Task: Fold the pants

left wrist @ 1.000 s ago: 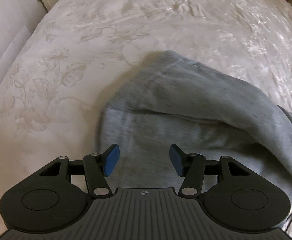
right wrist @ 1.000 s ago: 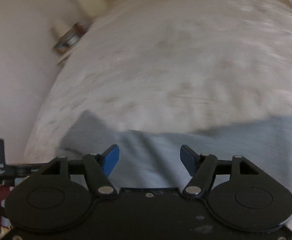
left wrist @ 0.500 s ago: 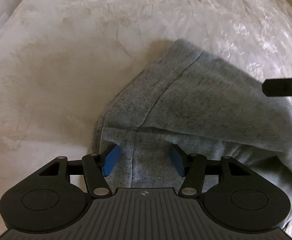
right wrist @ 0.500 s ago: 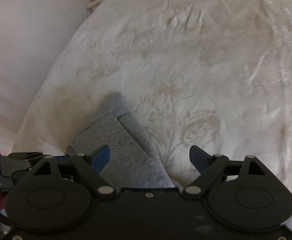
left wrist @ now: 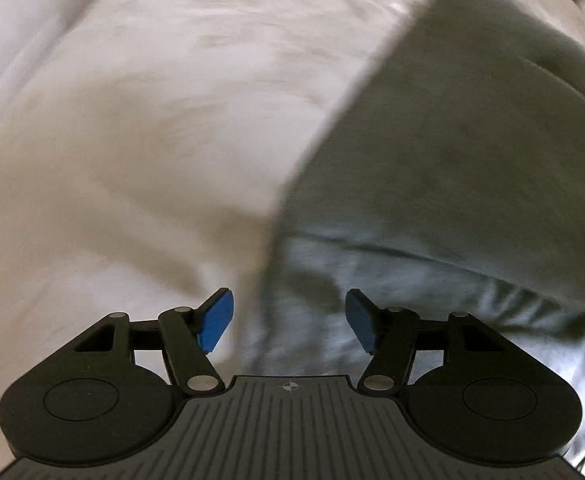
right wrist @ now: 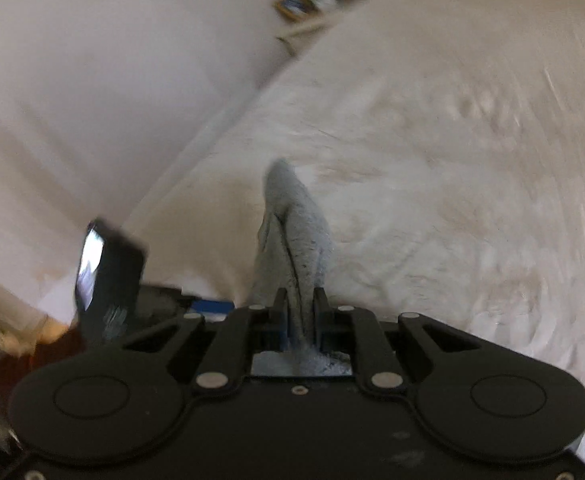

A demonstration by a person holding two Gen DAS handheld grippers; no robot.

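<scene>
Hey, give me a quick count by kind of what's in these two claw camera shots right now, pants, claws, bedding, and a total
Grey pants: 1
Claws: 2, the left claw open over the pants, the right claw shut on a bunch of the fabric
White bedspread: 1
Total: 4
The clutter at the top of the right view is too blurred to count.

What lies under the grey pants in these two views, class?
Under the grey pants lies the white bedspread, visible around them. What sits beneath the fabric itself is covered. The right hand-held gripper pinches a fold of them; the left hand-held gripper is open.
</scene>
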